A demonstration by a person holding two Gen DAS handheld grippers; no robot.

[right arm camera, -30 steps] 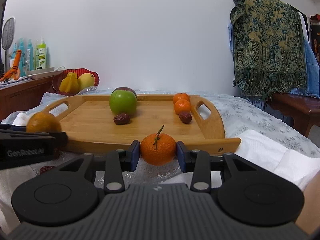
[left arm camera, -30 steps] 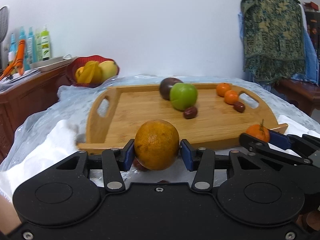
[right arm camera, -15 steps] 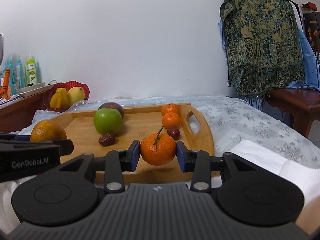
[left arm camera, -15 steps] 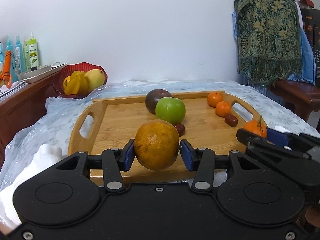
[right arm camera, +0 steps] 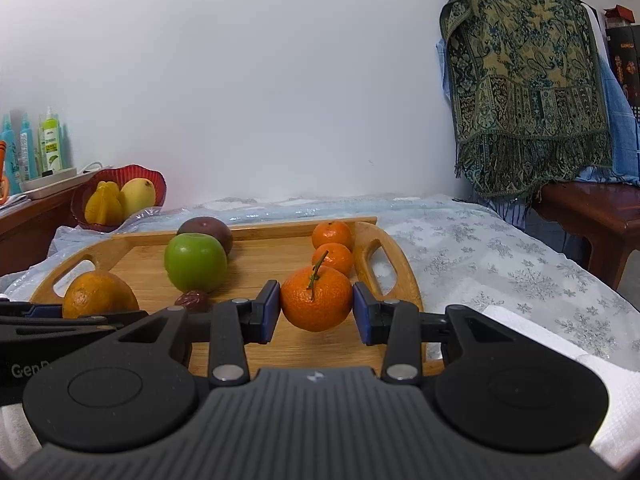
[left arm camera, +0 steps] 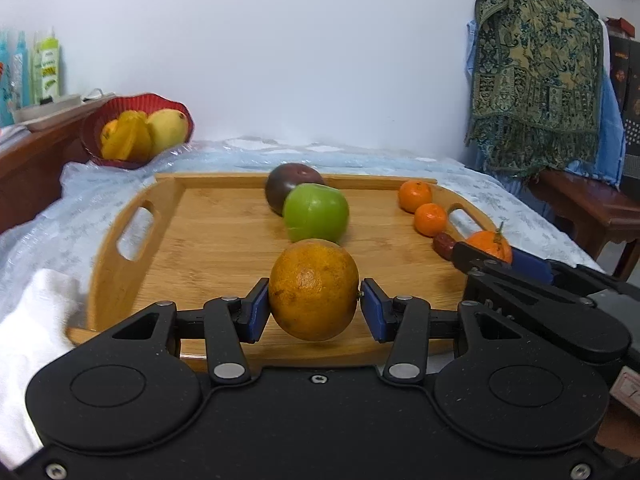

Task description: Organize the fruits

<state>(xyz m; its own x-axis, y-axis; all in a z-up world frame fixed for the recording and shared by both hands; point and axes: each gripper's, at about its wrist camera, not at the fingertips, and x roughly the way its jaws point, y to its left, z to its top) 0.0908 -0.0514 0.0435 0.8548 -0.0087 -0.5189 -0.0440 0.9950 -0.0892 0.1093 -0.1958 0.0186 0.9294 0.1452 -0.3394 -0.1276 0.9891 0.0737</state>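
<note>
Two black hand-held tools reach forward side by side over the near edge of a rectangular bamboo tray with cut-out handles (left arm camera: pixel 132 236), which lies on a table covered with a pale blue snowflake-patterned cloth (right arm camera: pixel 480 248). The left tool (left arm camera: pixel 314 306) points somewhat downward and forward, its blue pads clamped on either side of a large, round, dull-orange orange (left arm camera: pixel 313 289), held in the air above the front of the tray. The right tool (right arm camera: pixel 316 308) sits just to its right, tilted down more gently, its blue pads gripping a smaller, bright orange mandarin with a green stem (right arm camera: pixel 316 297), held upright above the tray's right front part near the right handle. On the tray rest a round green apple (left arm camera: pixel 316 213) touching a dark purple round fruit (left arm camera: pixel 290 190) behind it, a small dark red date (right arm camera: pixel 192 301) in front of the apple, and two small mandarins (left arm camera: pixel 422 208) in a row along the right side, with another dark red date (left arm camera: pixel 443 245) just before them. At the far left, a red scalloped bowl (right arm camera: pixel 158 184) holds yellow fruit. A green and gold patterned shawl (right arm camera: pixel 524 80) hangs at the right.
</note>
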